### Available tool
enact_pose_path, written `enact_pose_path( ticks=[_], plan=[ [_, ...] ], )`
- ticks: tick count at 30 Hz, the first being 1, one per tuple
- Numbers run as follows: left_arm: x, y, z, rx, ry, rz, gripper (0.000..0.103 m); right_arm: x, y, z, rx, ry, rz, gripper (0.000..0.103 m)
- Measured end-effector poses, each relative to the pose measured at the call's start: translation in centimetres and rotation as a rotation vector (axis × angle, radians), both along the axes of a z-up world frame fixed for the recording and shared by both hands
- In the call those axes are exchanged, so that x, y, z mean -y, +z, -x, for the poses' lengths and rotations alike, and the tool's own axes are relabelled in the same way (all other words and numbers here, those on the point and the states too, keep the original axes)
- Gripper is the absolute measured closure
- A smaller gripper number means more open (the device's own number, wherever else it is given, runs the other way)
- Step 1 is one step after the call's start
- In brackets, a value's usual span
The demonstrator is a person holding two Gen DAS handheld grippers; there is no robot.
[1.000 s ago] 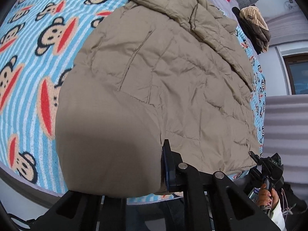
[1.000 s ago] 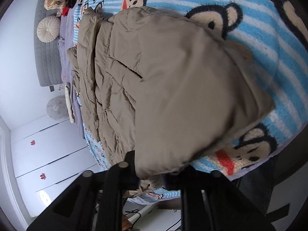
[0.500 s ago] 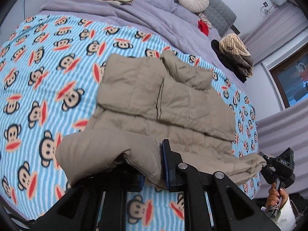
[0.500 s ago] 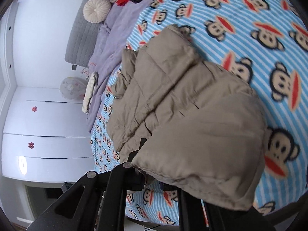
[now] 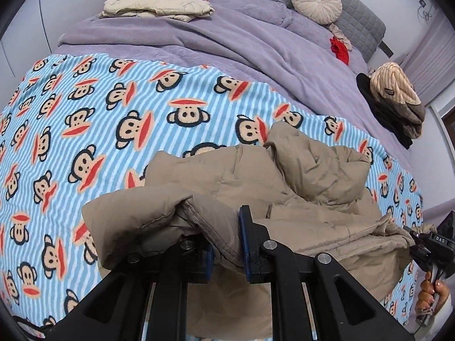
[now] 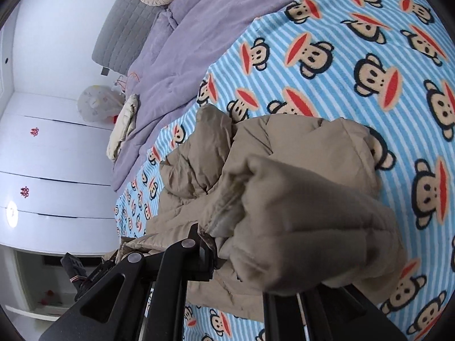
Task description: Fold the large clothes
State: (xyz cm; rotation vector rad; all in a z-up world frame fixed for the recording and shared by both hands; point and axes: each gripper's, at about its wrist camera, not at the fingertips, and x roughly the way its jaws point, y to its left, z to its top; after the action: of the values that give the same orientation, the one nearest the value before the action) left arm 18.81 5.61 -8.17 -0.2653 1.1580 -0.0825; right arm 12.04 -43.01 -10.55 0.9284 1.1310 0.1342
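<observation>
A tan puffer jacket (image 5: 310, 199) lies bunched on the monkey-print blanket (image 5: 119, 130), its hood toward the pillows. My left gripper (image 5: 226, 245) is shut on a stitched edge of the jacket, and the cloth drapes over its left finger. At the right edge of the left wrist view a hand (image 5: 429, 292) holds my right gripper (image 5: 426, 241) at the jacket's other corner. In the right wrist view the jacket (image 6: 298, 147) is lifted in a thick fold. The right gripper (image 6: 230, 255) is shut on its edge, and the cloth hides the right finger.
A purple duvet (image 5: 227, 45) covers the head of the bed, with a round cushion (image 5: 317, 1) and a folded cream garment (image 5: 156, 7) on it. A pile of dark and striped clothes (image 5: 395, 96) sits at the right edge. White wardrobe doors (image 6: 42, 153) stand beside the bed.
Both grippers rose and travelled along the bed with the jacket's edge held. The jacket, which filled both views, now looks smaller and bunched, and the head of the bed has come into sight.
</observation>
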Motion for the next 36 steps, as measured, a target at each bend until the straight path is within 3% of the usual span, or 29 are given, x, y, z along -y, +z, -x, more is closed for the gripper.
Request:
enact_pose_path(
  ticks=[5, 8, 9, 11, 12, 13, 14, 18, 20, 22, 23, 26, 28, 32, 36],
  plan=[
    [0.4, -3.6, -2.7, -0.082, -0.032, -0.025, 0.086, 0.3, -3.7, -1.8, -0.057, -0.049, -0.025, 0.091],
    [0.9, -3.2, -2.9, -0.097, -0.076, -0.051, 0.085, 0.2, -4.2, -2.2, -0.075, -0.064, -0.025, 0.089],
    [1.1, -2.6, -2.6, -0.078, -0.100, -0.059, 0.077, 0.1, -3.9, -2.3, -0.077, -0.060, -0.012, 0.089],
    [1.0, -1.1, -1.9, -0.034, -0.130, -0.065, 0.052, -0.1, -3.1, -2.2, -0.067, -0.051, 0.011, 0.076],
    [0.9, -0.2, -1.4, -0.005, -0.135, -0.071, 0.028, -0.2, -2.7, -2.4, -0.054, -0.045, 0.013, 0.052],
    [0.7, 0.6, -1.1, 0.026, -0.135, -0.088, 0.010, -0.4, -2.2, -2.6, -0.038, -0.034, 0.018, 0.023],
    [0.7, 1.4, -0.7, 0.063, -0.134, -0.120, 0.008, -0.5, -1.5, -2.6, -0.022, -0.022, 0.039, 0.016],
    [1.1, 1.9, -0.4, 0.093, -0.150, -0.172, 0.008, -1.8, 1.1, -2.5, 0.013, 0.039, 0.153, 0.016],
    [1.7, 0.3, -1.1, 0.066, -0.165, -0.204, 0.011, -2.9, 1.7, -2.2, 0.028, 0.078, 0.197, 0.026],
    [2.0, -2.3, -2.1, 0.006, -0.163, -0.216, 0.043, -4.5, 1.2, -2.6, 0.008, 0.137, 0.307, 0.078],
    [1.9, -3.9, -2.8, -0.028, -0.148, -0.213, 0.048, -5.0, 0.5, -2.9, -0.007, 0.159, 0.352, 0.083],
    [1.0, -7.9, -4.4, -0.058, -0.074, -0.230, 0.050, -5.2, -2.3, -3.6, -0.046, 0.158, 0.456, 0.084],
    [0.7, -9.5, -5.3, -0.055, -0.049, -0.219, 0.050, -3.9, -4.1, -4.2, -0.048, 0.121, 0.449, 0.093],
    [2.0, -10.7, -6.7, -0.030, -0.063, -0.268, 0.050, -1.9, -6.9, -5.5, -0.042, 0.028, 0.372, 0.102],
    [2.6, -11.1, -7.8, -0.036, -0.071, -0.284, 0.050, -1.5, -8.0, -6.9, -0.047, 0.014, 0.383, 0.103]
  ],
)
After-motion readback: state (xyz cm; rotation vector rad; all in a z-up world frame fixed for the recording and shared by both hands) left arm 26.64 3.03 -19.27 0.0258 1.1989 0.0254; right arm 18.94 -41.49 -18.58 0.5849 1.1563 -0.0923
